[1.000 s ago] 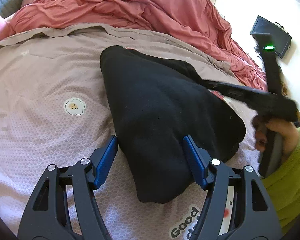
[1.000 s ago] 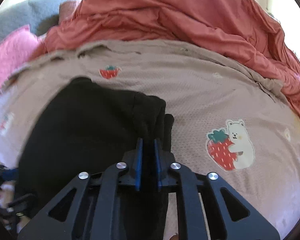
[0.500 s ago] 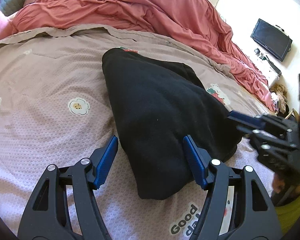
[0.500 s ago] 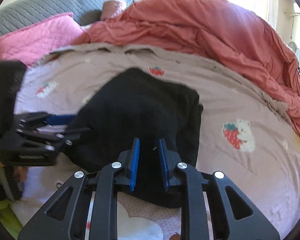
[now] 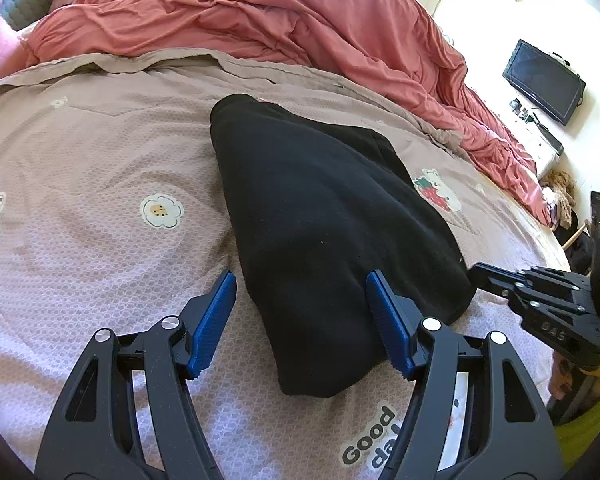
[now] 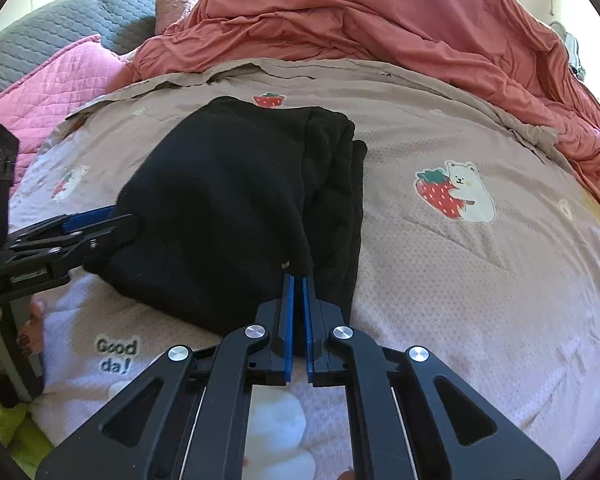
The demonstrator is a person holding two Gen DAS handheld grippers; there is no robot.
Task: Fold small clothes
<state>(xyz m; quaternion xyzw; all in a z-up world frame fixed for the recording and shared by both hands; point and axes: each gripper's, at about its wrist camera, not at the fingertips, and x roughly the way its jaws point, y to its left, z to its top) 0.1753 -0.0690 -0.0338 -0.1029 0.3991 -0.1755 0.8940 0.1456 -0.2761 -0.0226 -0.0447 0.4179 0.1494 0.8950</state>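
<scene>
A black garment [image 5: 320,216] lies folded into a thick wedge on the mauve printed bedspread [image 5: 100,184]. My left gripper [image 5: 300,280] stands open over its near end, the cloth lying between the blue pads [image 5: 216,316] without being squeezed. From the side it shows as the left gripper [image 6: 100,220] at the garment's [image 6: 228,200] left edge. My right gripper [image 6: 296,278] is shut, its tips at the garment's near edge below the stacked folds; I see no cloth pinched between them. In the left wrist view the right gripper [image 5: 478,272] sits just off the garment's right corner.
A rumpled coral duvet [image 5: 300,20] is heaped along the far side of the bed. Pink pillow [image 6: 60,80] and grey headboard [image 6: 80,12] lie far left. A dark screen [image 5: 544,80] stands on a white unit beyond the bed. A hand and green sleeve [image 5: 592,412] show at right.
My right gripper drew back off the top of the garment to its near right corner, its jaws parting a little and then shutting. The garment stayed folded. My left gripper kept still.
</scene>
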